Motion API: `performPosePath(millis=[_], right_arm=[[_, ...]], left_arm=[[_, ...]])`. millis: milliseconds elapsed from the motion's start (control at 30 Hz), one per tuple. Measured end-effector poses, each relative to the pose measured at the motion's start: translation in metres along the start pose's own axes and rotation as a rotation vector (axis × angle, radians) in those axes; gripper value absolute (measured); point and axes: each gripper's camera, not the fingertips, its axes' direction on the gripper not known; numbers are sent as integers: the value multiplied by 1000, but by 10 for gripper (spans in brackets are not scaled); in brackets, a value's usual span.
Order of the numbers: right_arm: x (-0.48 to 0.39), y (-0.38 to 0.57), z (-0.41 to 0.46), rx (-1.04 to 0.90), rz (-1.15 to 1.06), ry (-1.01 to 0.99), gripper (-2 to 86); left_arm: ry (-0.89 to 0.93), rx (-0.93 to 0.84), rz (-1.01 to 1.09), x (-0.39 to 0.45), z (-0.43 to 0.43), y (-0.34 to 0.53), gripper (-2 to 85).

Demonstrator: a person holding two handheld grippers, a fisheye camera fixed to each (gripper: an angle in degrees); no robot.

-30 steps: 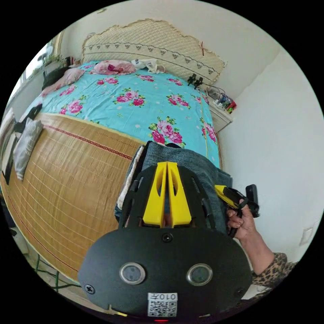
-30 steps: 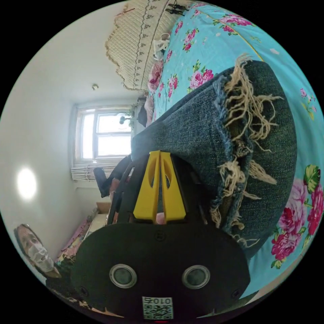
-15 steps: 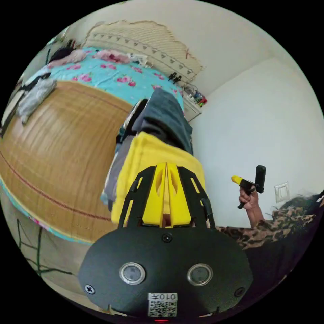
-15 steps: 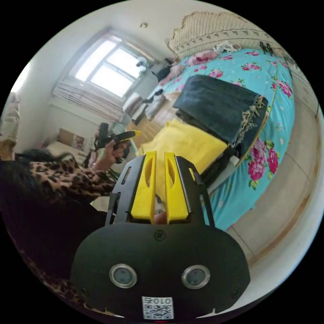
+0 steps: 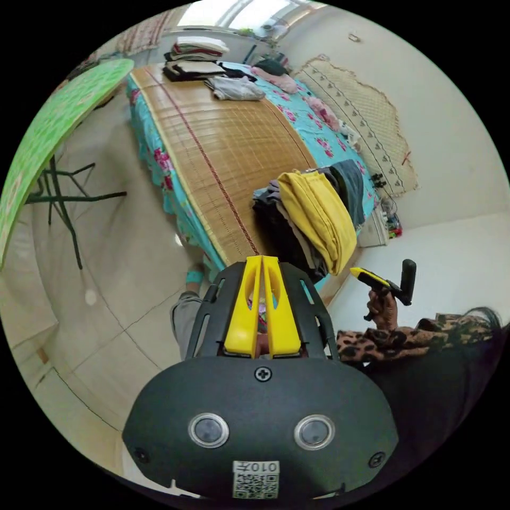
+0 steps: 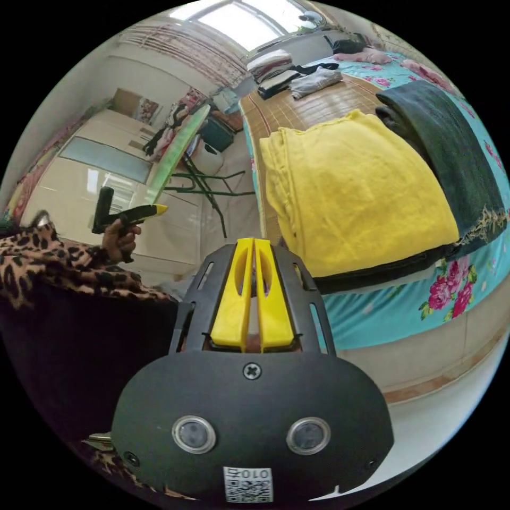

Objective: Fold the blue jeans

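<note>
The blue jeans [image 5: 351, 185] lie folded on top of a pile of clothes at the bed's corner, next to a folded yellow garment [image 5: 317, 213]. In the right gripper view the jeans [image 6: 446, 143] show a frayed hem and lie beyond the yellow garment [image 6: 361, 196]. My left gripper [image 5: 262, 258] hangs over the floor short of the pile, jaws shut and empty. My right gripper [image 6: 252, 241] is also shut on nothing, a little way back from the bed's edge. Each gripper appears in the other's view, held in a hand: right gripper [image 5: 365, 275], left gripper [image 6: 153, 210].
A bamboo mat [image 5: 228, 133] covers part of the flowered bed sheet [image 6: 404, 313]. Folded clothes piles [image 5: 196, 58] sit at the bed's far end. A green folding table [image 5: 53, 122] stands on the tiled floor [image 5: 106, 297]. The person's leopard-print sleeve [image 6: 48, 260] is close by.
Both grippers have drawn back from the folded jeans on the pile toward the person. The right jaws, slightly apart half a second ago, are shut.
</note>
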Motion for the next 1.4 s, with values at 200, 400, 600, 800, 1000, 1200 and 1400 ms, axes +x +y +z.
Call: performPosePath(millis=[200,400,600,800,1000,1200,1400], right_arm=[[-33,-19,-4,80,121,-5,24],[-83,-82,44,127,358,-135,27],[-147,-171,110,54,355,-251,28],[-190,-236,147,-124,261,-165,28],[-179,-288,170,-138,256,-218,29],[-164,-362,187,-72,284,-422,28],[-187,-480,219,-221,171,-321,28]], left_arm=[[224,246,-147,-143,-71,-47,-1],[576,501,-209,-345,-136,-126,-1],[675,713,-320,-499,-186,-171,-1],[578,687,-572,-573,-181,-166,0],[467,698,-593,-585,-199,-163,-1],[217,682,-553,-574,-219,-180,-3],[226,691,-544,-585,-228,-182,-1]])
